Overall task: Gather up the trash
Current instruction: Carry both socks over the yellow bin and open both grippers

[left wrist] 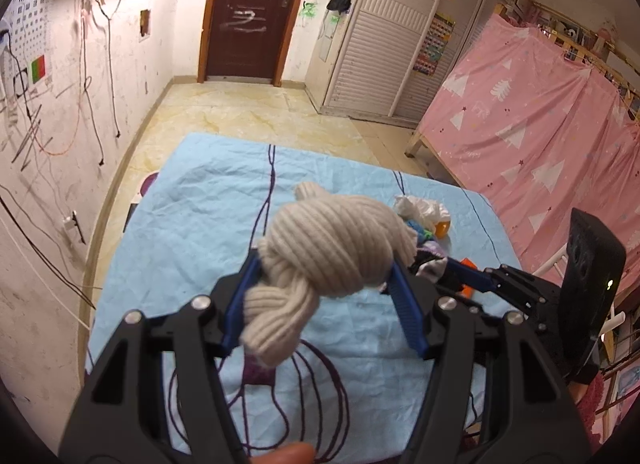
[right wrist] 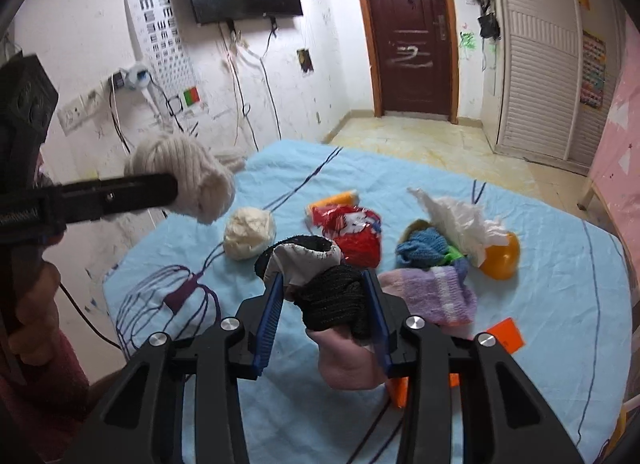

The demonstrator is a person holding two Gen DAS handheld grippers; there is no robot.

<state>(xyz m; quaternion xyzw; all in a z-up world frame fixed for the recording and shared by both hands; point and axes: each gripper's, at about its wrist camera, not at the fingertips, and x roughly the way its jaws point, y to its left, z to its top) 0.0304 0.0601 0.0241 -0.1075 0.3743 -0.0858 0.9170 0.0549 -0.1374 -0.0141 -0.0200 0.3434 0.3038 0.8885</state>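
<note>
Right tool (right wrist: 324,304) is clamped on a black-and-white sock bundle (right wrist: 320,280), lifted just off the blue sheet (right wrist: 560,304). Grip sits on the loose knit only, and a pink tail (right wrist: 348,364) hangs below the jaws; risk is the fabric creeping out if swung fast, or the tail snagging the purple sock (right wrist: 436,296) just beside it and dragging it along

Left tool (left wrist: 320,284) grips a beige knotted sock (left wrist: 336,248) across the knot, held in the air. The lower lobe dangles outside the fingers, so the hold is off-centre; it could rotate and slip

Both tools are full, with no bin in either view, so drop-off is a guess

Still on the bed: cream ball (right wrist: 249,234), red wrapper (right wrist: 352,234), white tissue (right wrist: 460,224) over a blue knit (right wrist: 424,248), yellow cup (right wrist: 502,260), orange card (right wrist: 506,334). Tight cluster: later picks may grab two items or knock the cup rolling off the edge. Tissue is light, so it may tear or drift
</note>
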